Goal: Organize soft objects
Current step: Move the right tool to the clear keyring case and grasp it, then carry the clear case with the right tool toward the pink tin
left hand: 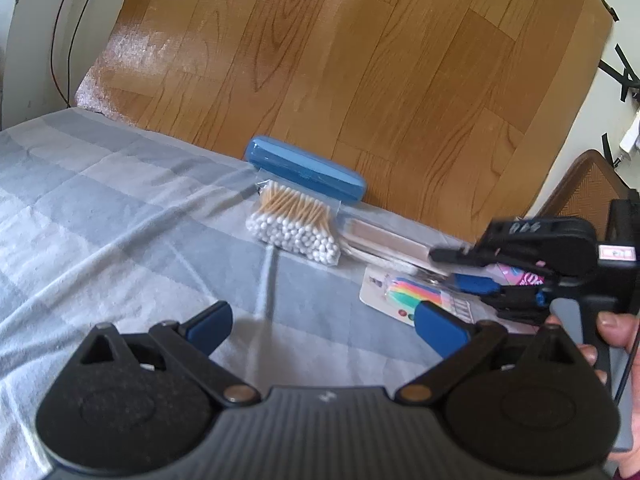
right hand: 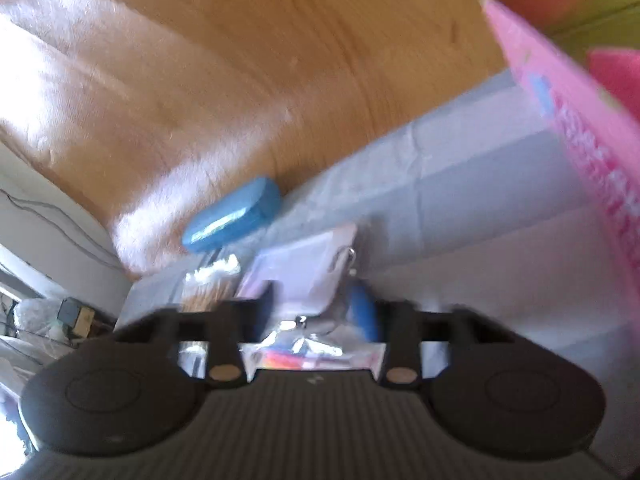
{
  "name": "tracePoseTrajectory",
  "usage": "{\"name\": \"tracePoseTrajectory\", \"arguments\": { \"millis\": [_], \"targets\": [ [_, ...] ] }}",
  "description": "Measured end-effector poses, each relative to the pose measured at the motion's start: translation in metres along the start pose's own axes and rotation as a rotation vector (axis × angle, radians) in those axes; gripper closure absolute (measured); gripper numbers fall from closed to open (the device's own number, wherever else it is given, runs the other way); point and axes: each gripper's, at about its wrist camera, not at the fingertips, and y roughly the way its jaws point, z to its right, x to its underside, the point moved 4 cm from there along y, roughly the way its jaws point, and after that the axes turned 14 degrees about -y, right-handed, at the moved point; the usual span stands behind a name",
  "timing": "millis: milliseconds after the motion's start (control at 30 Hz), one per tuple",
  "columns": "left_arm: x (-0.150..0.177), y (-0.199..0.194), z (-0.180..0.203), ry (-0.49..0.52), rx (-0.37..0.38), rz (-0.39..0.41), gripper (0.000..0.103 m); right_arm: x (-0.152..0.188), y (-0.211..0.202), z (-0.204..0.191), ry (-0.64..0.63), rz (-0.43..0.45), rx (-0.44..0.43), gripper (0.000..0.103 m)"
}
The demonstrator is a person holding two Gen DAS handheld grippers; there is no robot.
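Observation:
On the grey checked bedsheet (left hand: 120,208) lies a clear bag of cotton swabs (left hand: 296,224), also seen in the right wrist view (right hand: 212,276). Right of it are a flat clear pack of pale sticks (left hand: 384,240) and a carded rainbow pack (left hand: 400,292). My left gripper (left hand: 324,328) hangs open above bare sheet, nothing between its blue pads (left hand: 212,326). My right gripper (left hand: 468,276) reaches in from the right, held by a hand (left hand: 616,328). In its blurred view, the right gripper (right hand: 314,304) has narrow-set fingers with the shiny rainbow pack (right hand: 300,344) between them, apparently pinched.
A blue hard case (left hand: 306,170) (right hand: 232,216) lies at the bed's far edge, behind the swabs. An open pink box (right hand: 560,100) with something pink inside stands at the right. Beyond the edge is wooden floor (left hand: 360,60); a brown chair (left hand: 580,192) is far right.

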Motion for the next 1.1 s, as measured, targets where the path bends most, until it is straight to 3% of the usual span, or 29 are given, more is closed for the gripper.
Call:
{"name": "tracePoseTrajectory", "arguments": {
  "millis": [267,467,933,1000,1033,1100],
  "targets": [
    [-0.002,-0.002,-0.006,-0.038,0.016,-0.006,0.002,0.007,-0.031,-0.024,-0.12,0.071,0.01,0.088],
    [-0.006,-0.004,-0.016,-0.113,0.066,-0.026,0.001,0.04,-0.073,-0.037,-0.231,0.094,-0.019,0.089],
    [-0.001,-0.004,-0.008,-0.079,0.112,-0.063,0.001,0.14,-0.135,-0.035,-0.445,-0.011,-0.073,0.089],
    [0.0,-0.004,-0.005,-0.06,0.113,-0.065,0.001,0.144,-0.139,-0.034,-0.479,-0.02,-0.063,0.083],
    [0.001,-0.004,-0.004,-0.054,0.113,-0.065,0.001,0.145,-0.141,-0.034,-0.499,-0.02,-0.043,0.075],
    [0.001,-0.004,-0.002,-0.046,0.115,-0.063,0.001,0.145,-0.145,-0.029,-0.553,-0.005,0.015,0.039]
  ]
}}
